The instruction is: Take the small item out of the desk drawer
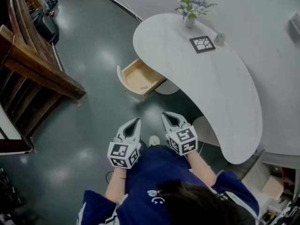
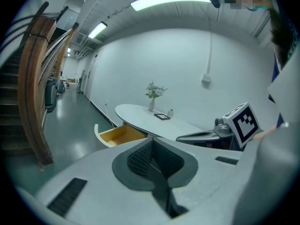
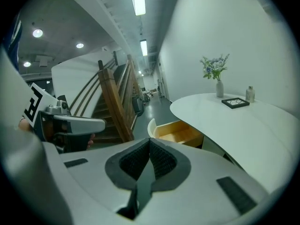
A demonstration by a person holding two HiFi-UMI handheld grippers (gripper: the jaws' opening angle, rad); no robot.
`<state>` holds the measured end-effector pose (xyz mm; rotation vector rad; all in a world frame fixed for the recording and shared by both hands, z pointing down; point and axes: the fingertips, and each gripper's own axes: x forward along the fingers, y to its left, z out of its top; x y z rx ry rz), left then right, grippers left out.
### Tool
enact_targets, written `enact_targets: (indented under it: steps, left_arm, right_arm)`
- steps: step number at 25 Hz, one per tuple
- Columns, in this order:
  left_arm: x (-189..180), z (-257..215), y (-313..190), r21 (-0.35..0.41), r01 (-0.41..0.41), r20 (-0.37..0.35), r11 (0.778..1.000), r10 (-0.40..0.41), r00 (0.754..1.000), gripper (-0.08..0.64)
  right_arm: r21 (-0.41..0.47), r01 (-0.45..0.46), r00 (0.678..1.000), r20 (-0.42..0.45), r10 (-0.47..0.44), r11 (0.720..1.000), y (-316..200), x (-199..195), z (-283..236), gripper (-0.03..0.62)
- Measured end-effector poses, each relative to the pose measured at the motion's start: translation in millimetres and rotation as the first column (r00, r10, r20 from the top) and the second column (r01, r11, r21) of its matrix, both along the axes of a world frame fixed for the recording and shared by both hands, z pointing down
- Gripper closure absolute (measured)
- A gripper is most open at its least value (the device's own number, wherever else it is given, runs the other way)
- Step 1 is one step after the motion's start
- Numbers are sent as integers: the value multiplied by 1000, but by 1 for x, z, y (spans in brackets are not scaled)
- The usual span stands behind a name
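Note:
The wooden desk drawer [image 1: 139, 78] stands pulled open from under the left end of the white curved desk [image 1: 211, 88]. On its floor lies a small pale thing [image 1: 143, 87], too small to make out. My left gripper [image 1: 135, 122] and right gripper [image 1: 168, 115] hang side by side over the floor, short of the drawer, both shut and empty. The left gripper view shows its shut jaws [image 2: 151, 141] with the drawer [image 2: 123, 134] beyond and the right gripper [image 2: 206, 137] beside. In the right gripper view the shut jaws [image 3: 149, 141] point toward the drawer [image 3: 179, 132].
A vase of flowers [image 1: 190, 18], a black picture frame [image 1: 202, 44] and a small jar [image 1: 219, 38] stand on the desk's far end. A wooden staircase [image 1: 33, 74] rises at the left. Dark glossy floor lies between me and the drawer.

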<state>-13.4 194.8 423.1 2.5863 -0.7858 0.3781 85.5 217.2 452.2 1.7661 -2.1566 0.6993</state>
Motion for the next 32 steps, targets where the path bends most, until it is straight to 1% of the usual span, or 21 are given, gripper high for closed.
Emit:
enact_targets:
  steps: [7, 12, 18, 22, 26, 32]
  left_arm:
    - [2, 11, -22, -10, 24, 16, 1000, -24, 1000, 557]
    - [7, 18, -53, -8, 10, 24, 1000, -10, 1000, 556]
    - [20, 23, -106, 2, -62, 49, 998, 61, 997, 557]
    - [25, 28, -143, -11, -108, 56, 994, 108, 993, 557]
    - [27, 31, -181, -28, -146, 47, 989, 148, 988, 557]
    - [26, 35, -229, -48, -209, 47, 977, 211, 976, 557]
  right_arm:
    - [-35, 26, 1000, 5, -26, 999, -19, 5, 11, 584]
    - [-53, 11, 1000, 0, -11, 999, -44, 12, 16, 583]
    - [-89, -11, 1000, -5, 10, 996, -90, 18, 22, 583]
    - [-111, -34, 999, -4, 33, 993, -124, 19, 26, 583]
    - [-135, -42, 999, -12, 41, 990, -155, 17, 31, 583]
    - [-204, -51, 999, -25, 47, 978, -194, 14, 46, 583]
